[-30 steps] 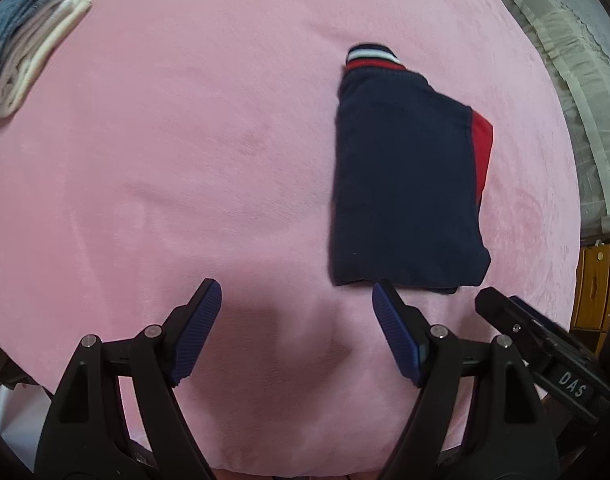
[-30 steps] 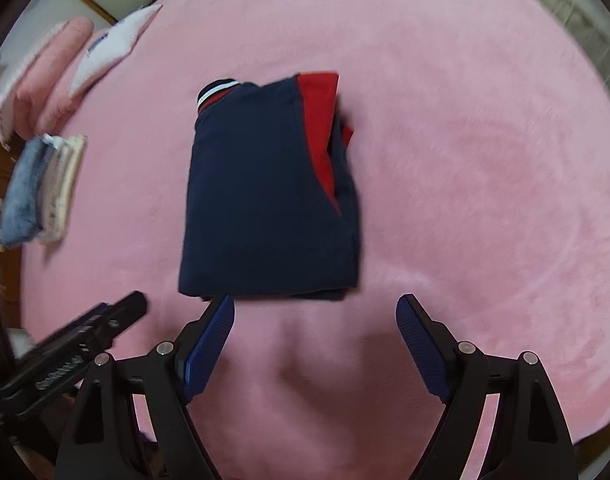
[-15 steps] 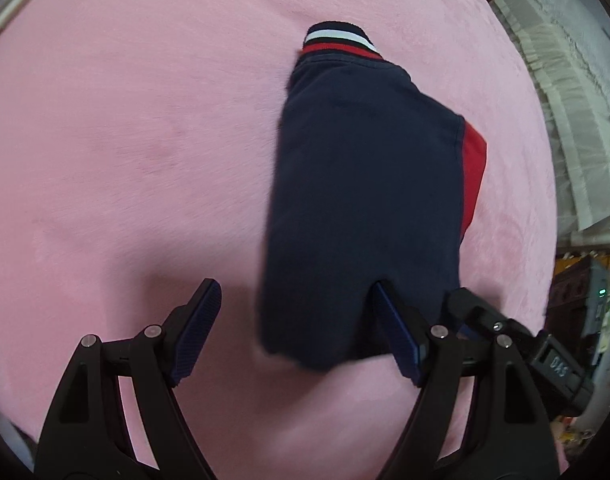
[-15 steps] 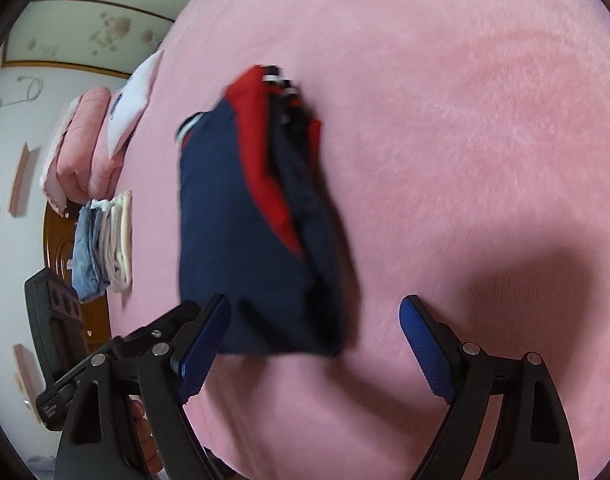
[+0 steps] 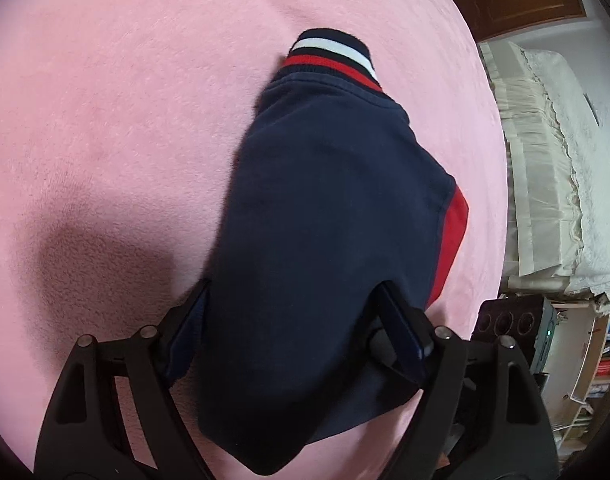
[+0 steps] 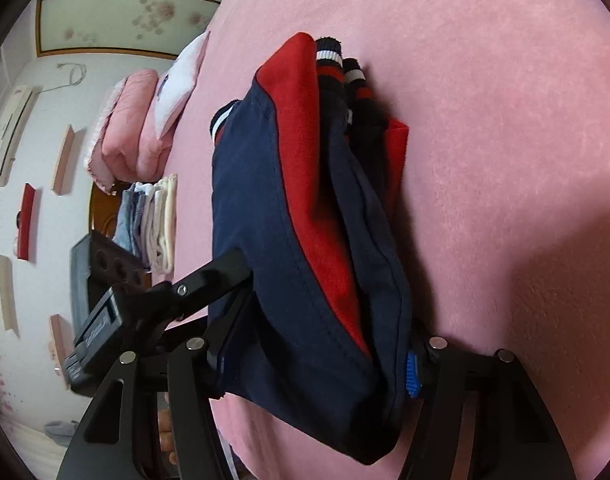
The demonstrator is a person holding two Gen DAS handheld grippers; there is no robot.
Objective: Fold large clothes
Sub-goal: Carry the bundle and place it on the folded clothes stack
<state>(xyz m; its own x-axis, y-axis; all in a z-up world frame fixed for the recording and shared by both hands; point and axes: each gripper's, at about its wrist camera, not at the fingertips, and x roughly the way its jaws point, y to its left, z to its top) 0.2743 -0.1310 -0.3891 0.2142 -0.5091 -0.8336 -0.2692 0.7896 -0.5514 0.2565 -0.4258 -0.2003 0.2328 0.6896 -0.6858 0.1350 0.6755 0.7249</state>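
A folded navy sweatshirt with red panels and a striped cuff lies on the pink blanket. My left gripper stands open, and the garment's near end fills the gap between its pads. In the right wrist view the same sweatshirt shows its stacked layers edge-on. My right gripper is closing on that near end, with both pads against the cloth. The left gripper's black body sits just beside it.
A stack of folded clothes rests at the blanket's far edge, beside a pink quilt and a white pillow. White frilled bedding and a bookshelf lie beyond the blanket's right edge.
Both grippers have dropped toward the sweatshirt, and its near end now lies between their jaws. The right jaws have narrowed onto the cloth. The right view has tilted sideways.
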